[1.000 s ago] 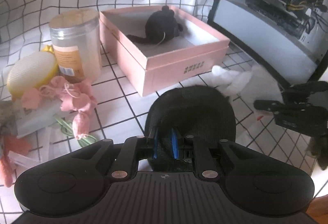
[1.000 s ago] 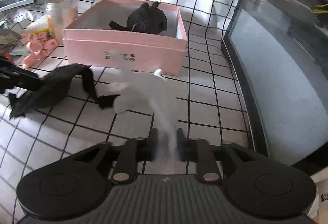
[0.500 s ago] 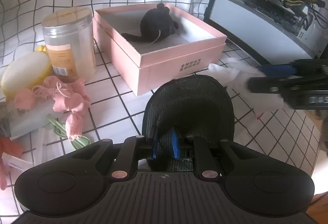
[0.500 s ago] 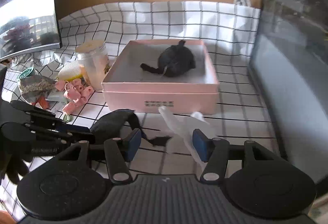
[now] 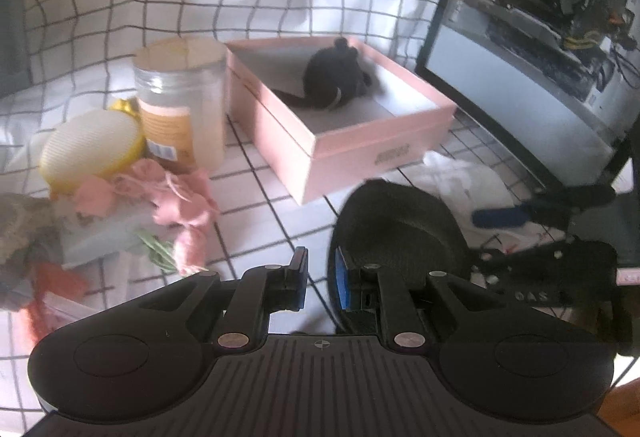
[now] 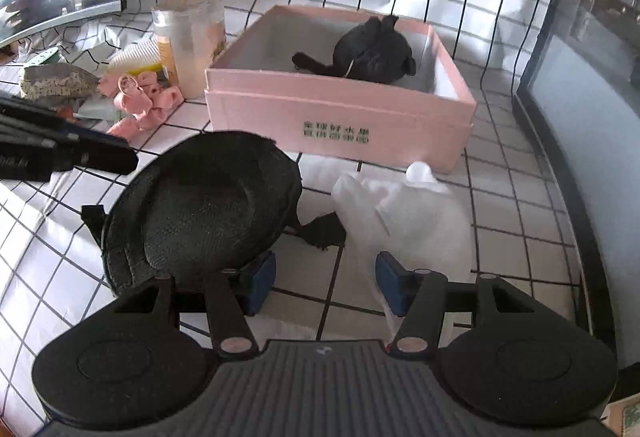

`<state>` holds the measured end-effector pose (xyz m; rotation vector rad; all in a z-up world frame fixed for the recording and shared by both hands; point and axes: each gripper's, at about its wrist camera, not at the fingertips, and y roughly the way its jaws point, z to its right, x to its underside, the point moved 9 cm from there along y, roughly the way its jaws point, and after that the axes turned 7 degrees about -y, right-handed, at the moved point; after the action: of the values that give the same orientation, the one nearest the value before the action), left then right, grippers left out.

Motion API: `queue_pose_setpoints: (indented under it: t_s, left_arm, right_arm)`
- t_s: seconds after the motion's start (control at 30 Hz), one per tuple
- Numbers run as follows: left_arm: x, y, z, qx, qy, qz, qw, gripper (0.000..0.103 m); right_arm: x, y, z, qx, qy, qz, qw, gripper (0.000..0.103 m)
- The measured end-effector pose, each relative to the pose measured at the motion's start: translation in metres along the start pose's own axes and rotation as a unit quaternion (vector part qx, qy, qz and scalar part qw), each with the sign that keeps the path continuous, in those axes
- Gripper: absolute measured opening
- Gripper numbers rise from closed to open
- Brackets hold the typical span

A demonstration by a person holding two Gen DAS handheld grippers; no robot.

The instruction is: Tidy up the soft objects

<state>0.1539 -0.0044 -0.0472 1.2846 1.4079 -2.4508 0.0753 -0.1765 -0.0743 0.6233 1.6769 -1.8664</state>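
One black pouch (image 6: pixel 372 55) sits inside the pink box (image 6: pixel 340 109). Left gripper (image 5: pixel 320 279) seemingly released; right gripper (image 6: pixel 326 287) spread, empty. Black mesh cup (image 6: pixel 204 205), white cloth (image 6: pixel 408 213), pink scrunchies (image 6: pixel 144 101) remain outside.

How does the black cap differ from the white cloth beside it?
The black cap is dark with a mesh texture; the white cloth is plain and pale. The cap keeps a domed shape; the cloth lies limp and crumpled. Both are outside the pink box, in front of it.

A black mesh pad (image 6: pixel 204 213) lies on the checked cloth before the open pink box (image 6: pixel 340 125). 1 black soft toy (image 6: pixel 372 53) sits inside the box; a white soft piece (image 6: pixel 404 213) lies just beside the pad.
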Motion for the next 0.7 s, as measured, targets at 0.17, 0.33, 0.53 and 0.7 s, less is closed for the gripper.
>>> queue_pose_setpoints:
  t_s: [0.17,0.33,0.53,0.7]
  left_arm:
    - [-0.009,-0.004,-0.006,0.007,-0.014,0.011,0.9998,0.017]
    - [-0.017,0.01,-0.006,0.03,-0.038,0.006,0.9988,0.017]
    - [-0.02,0.014,0.015,0.065,-0.011,-0.002,0.9978,0.017]
    - [-0.012,0.028,0.026,0.038,0.033,-0.017,0.9986,0.034]
  right_arm:
    - [-0.005,-0.023,0.005,-0.002,0.009,0.031,0.999,0.056]
    - [-0.016,-0.042,0.002,-0.015,0.03,0.07,0.997,0.056]
    - [-0.013,-0.025,-0.016,-0.011,-0.008,0.05,0.999,0.056]
    - [-0.003,-0.011,-0.023,-0.013,-0.023,0.033,0.999,0.056]
